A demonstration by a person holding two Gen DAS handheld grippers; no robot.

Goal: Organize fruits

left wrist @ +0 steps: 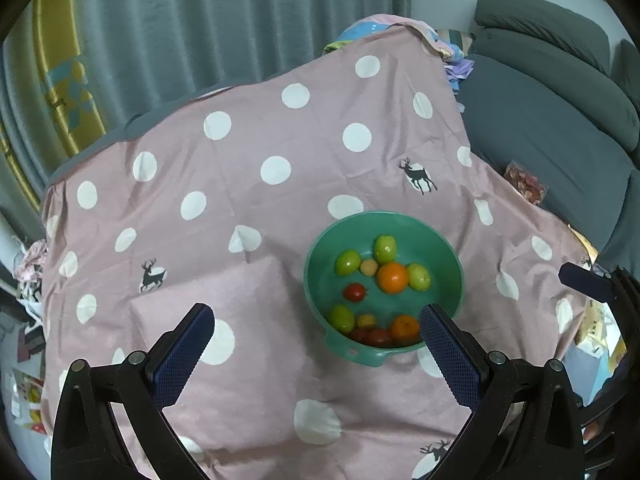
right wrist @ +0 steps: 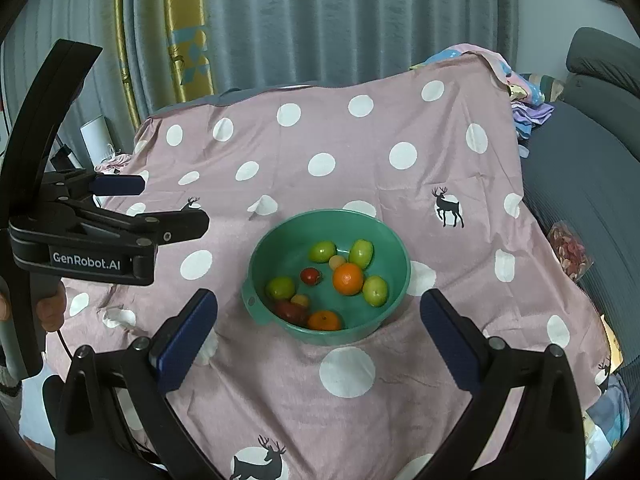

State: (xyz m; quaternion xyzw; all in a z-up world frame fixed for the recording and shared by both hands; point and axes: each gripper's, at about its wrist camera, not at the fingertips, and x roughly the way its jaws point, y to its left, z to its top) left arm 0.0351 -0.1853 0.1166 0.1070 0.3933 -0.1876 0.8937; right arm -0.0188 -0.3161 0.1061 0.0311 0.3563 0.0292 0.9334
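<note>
Green bowl (right wrist: pixel 328 224) sits on the pink spotted cloth (right wrist: pixel 360 152), toward the near right part of the covered table. All visible fruits lie inside it: green ones (right wrist: pixel 322 251), two oranges (right wrist: pixel 347 278), red tomatoes (right wrist: pixel 310 275), small yellow ones; none seen loose on the cloth. Left gripper (left wrist: pixel 316 330) and right gripper (right wrist: pixel 318 312) both hover above the near edge, fingers spread wide and empty, aimed at the bowl. The scene fits fruit just gathered, or fruit waiting to be sorted out
</note>
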